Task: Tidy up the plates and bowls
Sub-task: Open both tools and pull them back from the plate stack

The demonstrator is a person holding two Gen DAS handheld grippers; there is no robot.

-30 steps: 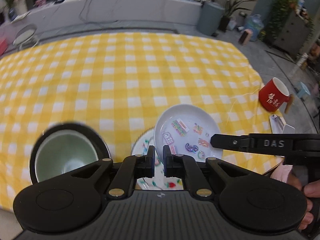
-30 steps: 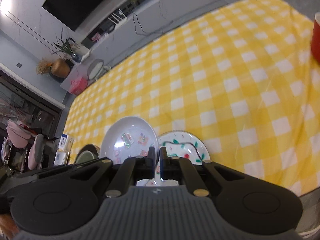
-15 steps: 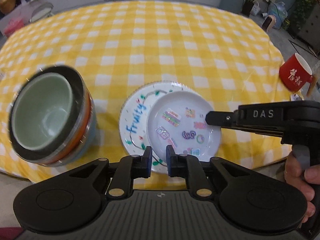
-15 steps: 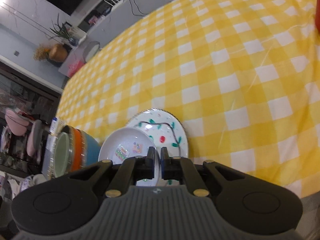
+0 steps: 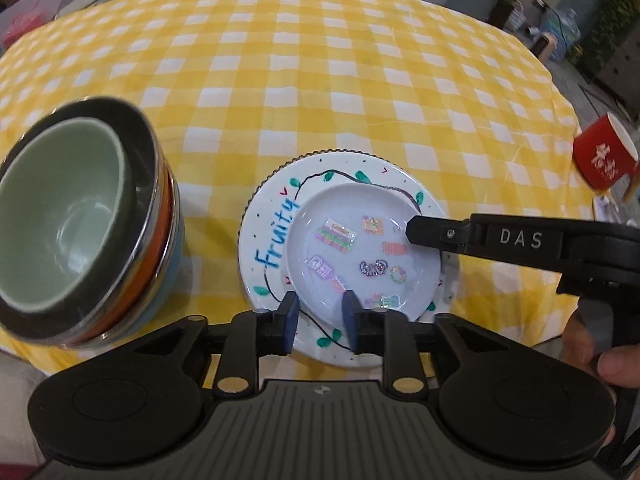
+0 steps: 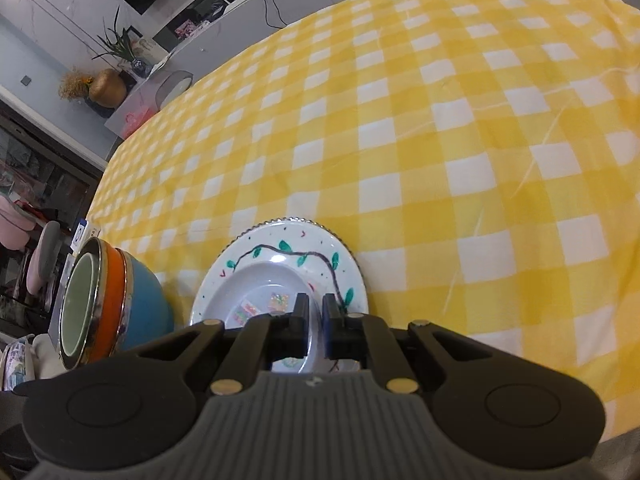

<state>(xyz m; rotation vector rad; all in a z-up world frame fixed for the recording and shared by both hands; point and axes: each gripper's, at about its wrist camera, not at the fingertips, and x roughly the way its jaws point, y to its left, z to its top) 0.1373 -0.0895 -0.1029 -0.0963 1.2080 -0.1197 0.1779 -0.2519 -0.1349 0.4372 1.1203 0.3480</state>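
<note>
A small white sticker plate (image 5: 360, 256) lies on the larger "Fruity" plate (image 5: 268, 240) near the table's front edge. My left gripper (image 5: 318, 316) straddles the small plate's near rim. Its jaws are opening and its pads stand clear of the rim. My right gripper (image 5: 413, 230) reaches in from the right and is shut on the small plate's right rim. In the right wrist view, that gripper (image 6: 315, 312) pinches the sticker plate (image 6: 264, 292) over the Fruity plate (image 6: 280, 248). A stack of nested bowls (image 5: 80, 216), green inside dark, orange and blue, stands just left of the plates.
A yellow checked tablecloth (image 5: 320, 92) covers the round table. A red mug (image 5: 604, 160) sits at the right edge. The bowl stack (image 6: 116, 308) is close beside the plates. A person's hand (image 5: 592, 356) holds the right gripper's handle.
Both grippers came down with the small plate, which was lifted and tilted and now lies flat on the Fruity plate. The left jaws have spread off its rim.
</note>
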